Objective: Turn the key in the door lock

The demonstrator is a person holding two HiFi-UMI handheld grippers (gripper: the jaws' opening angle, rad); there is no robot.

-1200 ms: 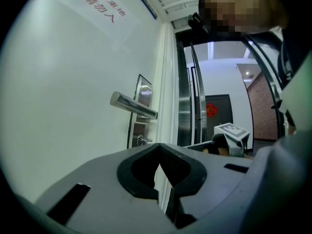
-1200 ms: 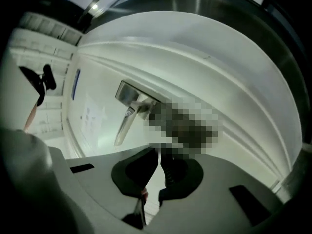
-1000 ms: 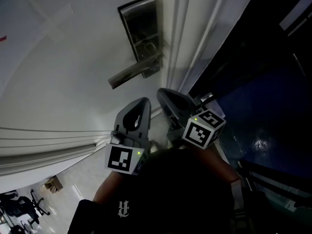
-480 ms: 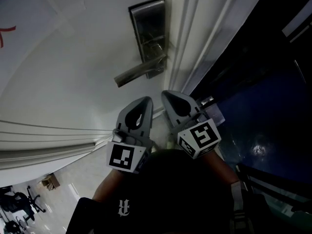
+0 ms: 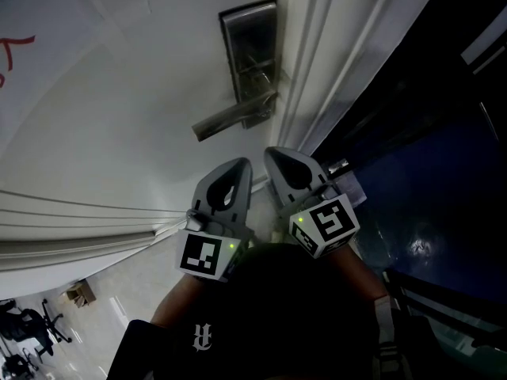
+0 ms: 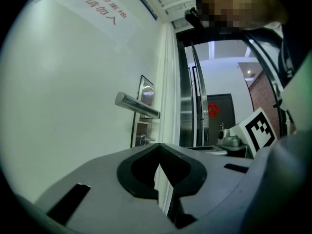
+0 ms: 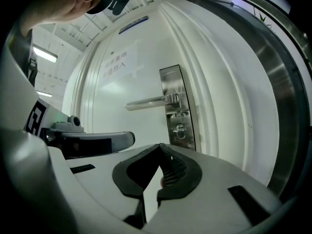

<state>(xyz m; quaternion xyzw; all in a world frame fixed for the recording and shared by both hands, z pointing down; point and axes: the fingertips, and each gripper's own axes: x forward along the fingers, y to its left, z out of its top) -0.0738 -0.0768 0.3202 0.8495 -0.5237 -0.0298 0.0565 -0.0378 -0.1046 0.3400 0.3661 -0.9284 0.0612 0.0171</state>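
A steel lock plate (image 5: 252,54) with a lever handle (image 5: 231,119) sits on the white door (image 5: 119,93). Below the handle a small key (image 7: 180,129) sticks out of the cylinder; it also shows as the key (image 6: 145,139) in the left gripper view. My left gripper (image 5: 234,169) and right gripper (image 5: 279,155) hang side by side just below the handle, apart from the door hardware. Each is shut with nothing between its jaws. In their own views the left gripper (image 6: 159,145) and right gripper (image 7: 160,145) point towards the lock.
The white door frame (image 5: 317,70) runs along the lock's right side, with a dark glass panel (image 5: 428,133) beyond it. A notice with red print (image 6: 100,9) is stuck high on the door. Office chairs (image 5: 28,335) stand on the floor at the lower left.
The lock plate and handle have drifted to the right in the head view. The right gripper has rolled a little and now sits closer beside the left one. Both stay shut.
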